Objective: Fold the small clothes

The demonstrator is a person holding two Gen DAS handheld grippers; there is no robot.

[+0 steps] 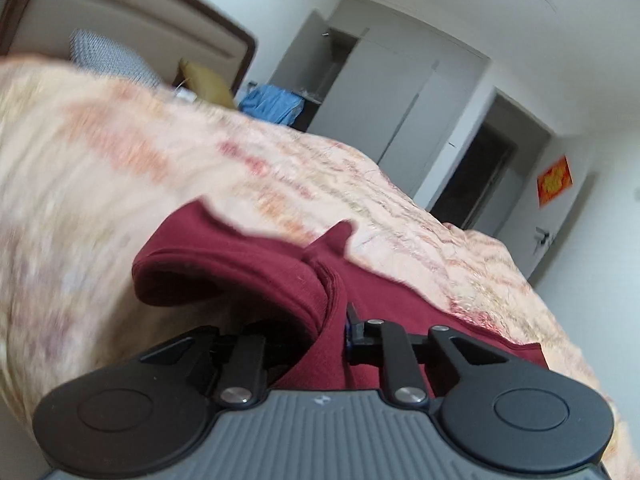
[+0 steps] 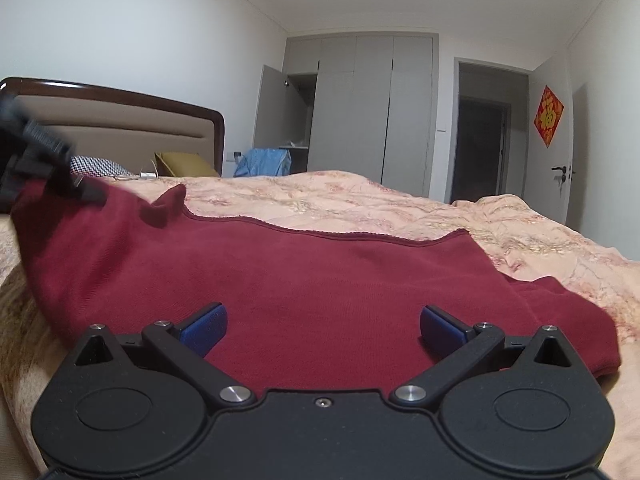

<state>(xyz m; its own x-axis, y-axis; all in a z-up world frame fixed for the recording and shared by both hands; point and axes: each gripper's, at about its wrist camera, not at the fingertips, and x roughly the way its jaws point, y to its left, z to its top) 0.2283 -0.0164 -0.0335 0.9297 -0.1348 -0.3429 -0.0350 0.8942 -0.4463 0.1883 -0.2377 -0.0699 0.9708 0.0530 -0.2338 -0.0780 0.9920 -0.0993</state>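
While your left gripper [image 1: 320, 336] has its fingers pinched on a bunched edge of the maroon garment [image 2: 304, 280], lifting it at the left of the right-wrist frame, your right gripper [image 2: 323, 326] hovers with fingers spread over the cloth's near middle. The garment lies across the bed [image 2: 400, 204], long axis left to right, so the loose right end sits nearer your right hand.

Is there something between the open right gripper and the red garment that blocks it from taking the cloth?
Nothing visible does. The right gripper hangs with its jaws wide apart directly over the red garment, which lies on the bedspread; only bare cloth shows between them.
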